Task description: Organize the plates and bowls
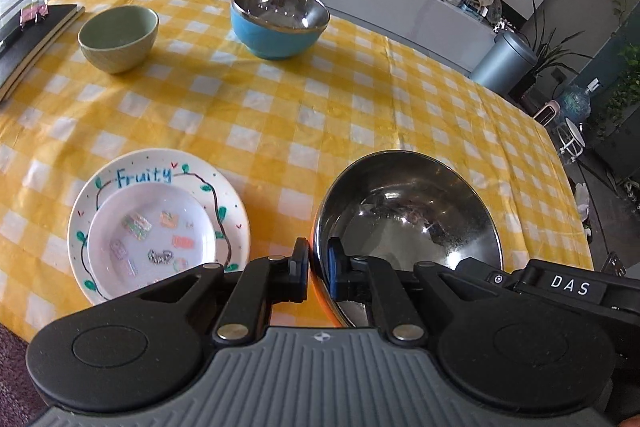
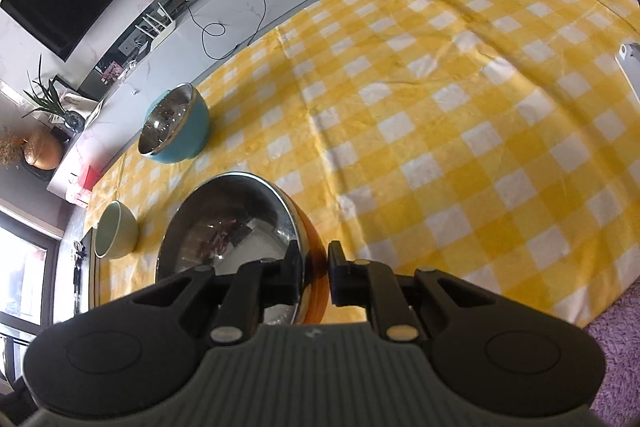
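Above the near bench edge, you have the steel bowl (image 1: 408, 223) pinched by its rim in both the left hand-held gripper (image 1: 318, 259) and right hand-held gripper (image 2: 314, 267), the blue bowl (image 1: 280, 23) lying straight ahead

Both wrist cameras look steeply down, close over the checked table (image 1: 304, 115), sharing apparently one steel bowl (image 1: 408, 227).

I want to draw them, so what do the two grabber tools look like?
Both look alike. The left gripper has two black fingers on jointed black arms with shiny silver pins, round black side discs and a grey ribbed middle with a small logo. The right gripper matches, and white letters "DAS" show on it in the left view.
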Tool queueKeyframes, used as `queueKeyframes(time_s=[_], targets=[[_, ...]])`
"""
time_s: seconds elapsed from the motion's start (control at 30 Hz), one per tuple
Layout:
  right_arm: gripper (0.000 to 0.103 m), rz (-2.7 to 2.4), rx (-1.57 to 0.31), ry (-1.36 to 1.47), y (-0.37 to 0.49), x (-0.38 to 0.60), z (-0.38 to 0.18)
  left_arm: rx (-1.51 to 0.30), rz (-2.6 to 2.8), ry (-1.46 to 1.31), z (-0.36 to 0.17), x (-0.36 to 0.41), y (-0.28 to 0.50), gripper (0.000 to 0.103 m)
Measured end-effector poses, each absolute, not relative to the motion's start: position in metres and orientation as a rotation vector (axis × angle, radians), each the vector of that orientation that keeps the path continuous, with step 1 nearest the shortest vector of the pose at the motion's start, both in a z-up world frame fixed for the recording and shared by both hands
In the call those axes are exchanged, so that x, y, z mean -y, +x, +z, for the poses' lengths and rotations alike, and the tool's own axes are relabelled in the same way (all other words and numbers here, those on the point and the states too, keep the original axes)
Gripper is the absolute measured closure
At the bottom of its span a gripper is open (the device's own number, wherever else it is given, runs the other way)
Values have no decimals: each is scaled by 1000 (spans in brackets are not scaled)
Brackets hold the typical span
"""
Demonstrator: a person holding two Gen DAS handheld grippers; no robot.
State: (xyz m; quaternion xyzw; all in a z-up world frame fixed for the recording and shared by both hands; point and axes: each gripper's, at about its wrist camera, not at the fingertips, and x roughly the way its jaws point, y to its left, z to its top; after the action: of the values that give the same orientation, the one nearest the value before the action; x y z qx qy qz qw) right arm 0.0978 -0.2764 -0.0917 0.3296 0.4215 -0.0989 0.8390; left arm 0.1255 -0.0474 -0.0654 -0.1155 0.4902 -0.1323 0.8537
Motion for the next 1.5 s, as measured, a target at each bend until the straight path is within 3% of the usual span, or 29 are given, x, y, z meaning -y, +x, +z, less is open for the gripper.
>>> queueKeyframes(time_s=[0.77,0.83,0.93,1.0,1.13,1.5], targets=[[92,-219,-967,684,98,269,-128,-1062,-244,-194,-90,50,116,92],[89,-216,-977,693,98,269,-130,-1050,-244,-168,-87,52,115,92],[85,-214,-984,682,99,267,-131,-1034,-243,-151,-84,53,113,79],[70,-213,-978,676,98,267,-129,-1033,-240,-150,-83,52,113,70],[64,-225,-954,645,96,265,-122,-1019,-224,-146,-80,48,113,54],[50,-272,-812,546,87,260,-85,-942,-220,-150,-50,28,116,47]])
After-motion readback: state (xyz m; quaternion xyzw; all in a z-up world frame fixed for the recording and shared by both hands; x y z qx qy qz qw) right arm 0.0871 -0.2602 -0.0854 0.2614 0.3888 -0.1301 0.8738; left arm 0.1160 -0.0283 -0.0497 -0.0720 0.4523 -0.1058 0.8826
